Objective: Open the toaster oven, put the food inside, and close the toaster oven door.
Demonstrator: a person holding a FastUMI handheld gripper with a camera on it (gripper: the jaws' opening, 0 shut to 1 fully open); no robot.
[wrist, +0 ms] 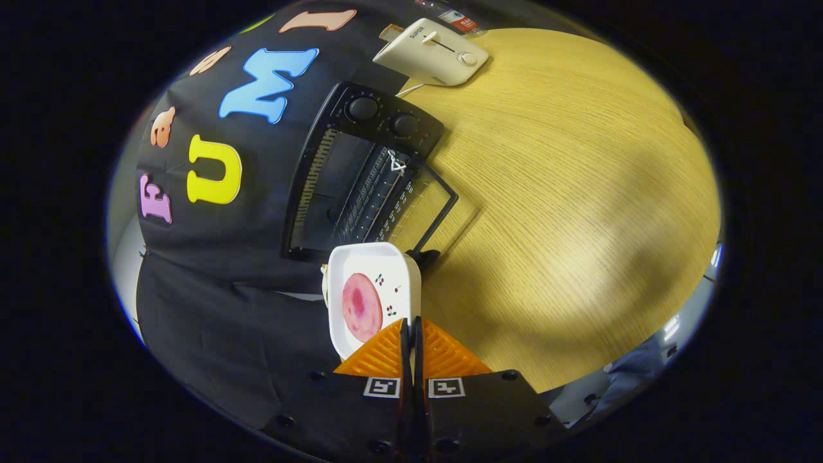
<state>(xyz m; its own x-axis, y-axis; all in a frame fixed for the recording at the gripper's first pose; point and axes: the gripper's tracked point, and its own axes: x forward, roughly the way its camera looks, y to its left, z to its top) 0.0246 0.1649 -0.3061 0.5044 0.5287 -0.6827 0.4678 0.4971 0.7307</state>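
1. Ribbed fingers of the gripper (411,331) are clenched on the near rim of a white square plastic tray (376,263) — both press on its edge.
2. On that tray lies a round pink slice of food (361,307), flat, beside small cherry prints.
3. Just beyond the tray's far edge stands the black toaster oven (357,173), its glass door (421,206) dropped open toward the fingers, wire rack showing inside.
4. Beside the oven, the pale wood-grain tabletop (566,193) spreads wide and bare — ample room on that side.
5. Farther off sits a cream slot toaster (432,53) near the table's edge.
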